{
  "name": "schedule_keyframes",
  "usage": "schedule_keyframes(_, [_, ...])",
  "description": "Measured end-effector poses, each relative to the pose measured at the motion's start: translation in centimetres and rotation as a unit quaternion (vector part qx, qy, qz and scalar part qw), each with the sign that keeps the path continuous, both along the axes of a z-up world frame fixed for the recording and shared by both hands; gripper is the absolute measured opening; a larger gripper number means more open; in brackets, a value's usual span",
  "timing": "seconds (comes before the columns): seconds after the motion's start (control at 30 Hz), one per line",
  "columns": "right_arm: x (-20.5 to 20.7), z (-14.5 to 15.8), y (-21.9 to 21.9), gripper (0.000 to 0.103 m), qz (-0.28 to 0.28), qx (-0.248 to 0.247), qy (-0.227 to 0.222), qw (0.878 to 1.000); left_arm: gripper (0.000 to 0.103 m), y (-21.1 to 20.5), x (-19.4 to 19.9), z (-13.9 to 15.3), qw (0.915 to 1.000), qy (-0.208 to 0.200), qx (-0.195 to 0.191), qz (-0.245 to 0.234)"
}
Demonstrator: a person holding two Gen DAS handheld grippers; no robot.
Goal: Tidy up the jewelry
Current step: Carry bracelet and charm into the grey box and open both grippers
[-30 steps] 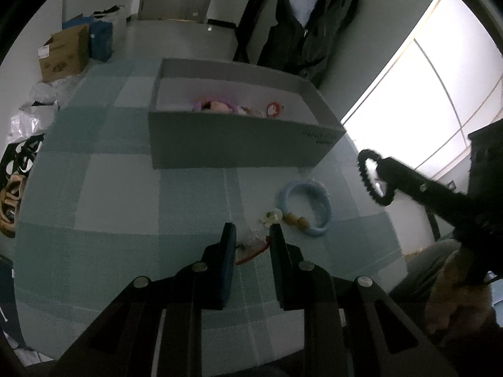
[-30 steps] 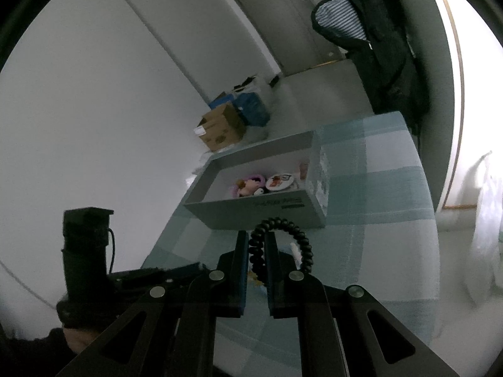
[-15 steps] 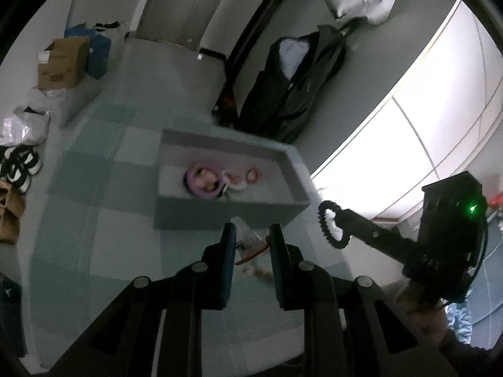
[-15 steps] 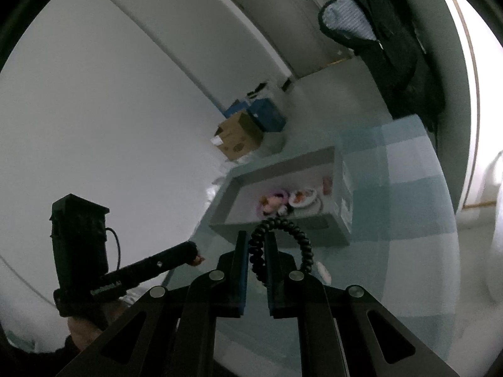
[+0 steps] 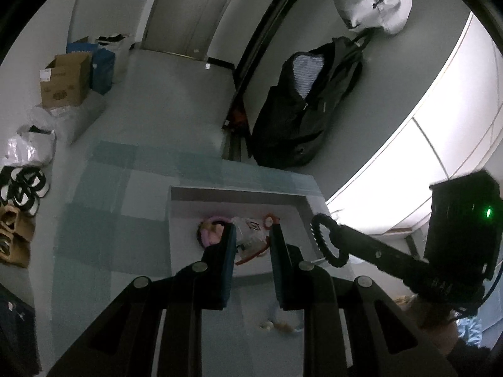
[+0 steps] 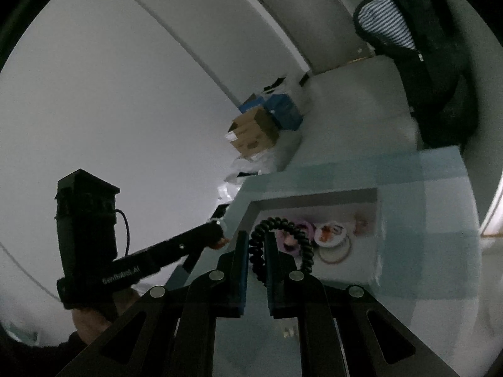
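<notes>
Both grippers have risen since the earlier frames and now hang over the grey box (image 5: 239, 190), which a second ago lay well ahead of them. The left gripper (image 5: 251, 235) is nearly closed on a small red-and-clear trinket (image 5: 251, 249), pinched between its pads above the box's inside. The right gripper (image 6: 253, 242) is closed tight on a black beaded bracelet (image 6: 301, 245), whose loop arches beyond and to the right of its fingertips. Ahead of both, in the box, lie a pink ring (image 6: 303, 224) and a round badge (image 6: 330, 234). A blue ring (image 5: 283, 323) lies on the checked cloth (image 5: 103, 220) below the left gripper.
</notes>
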State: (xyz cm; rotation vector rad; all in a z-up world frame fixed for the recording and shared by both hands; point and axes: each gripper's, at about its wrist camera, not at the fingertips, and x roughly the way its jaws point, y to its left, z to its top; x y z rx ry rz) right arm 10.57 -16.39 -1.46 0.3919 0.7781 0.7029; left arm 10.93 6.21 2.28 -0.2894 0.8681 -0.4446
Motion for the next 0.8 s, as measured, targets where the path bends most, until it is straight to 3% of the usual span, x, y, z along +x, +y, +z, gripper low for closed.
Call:
schedule_keyframes(0.13, [2.0, 0.0, 0.9, 0.009, 0.011, -0.007, -0.003, 1.000, 0.016, 0.0, 1.2, -0.5, 0.9999, 0.002, 0.015, -0.003])
schedule_keyframes(0.37, [4.8, -1.0, 1.1, 0.009, 0.010, -0.002, 0.012, 1.000, 0.016, 0.7, 3.6, -2.1, 0.9996, 0.026, 0.003, -0.002])
schedule_keyframes(0.8, [6.5, -3.2, 0.2, 0.009, 0.006, 0.004, 0.043, 0.999, 0.016, 0.1, 5.4, -3.8, 0.9981, 0.060, -0.009, -0.013])
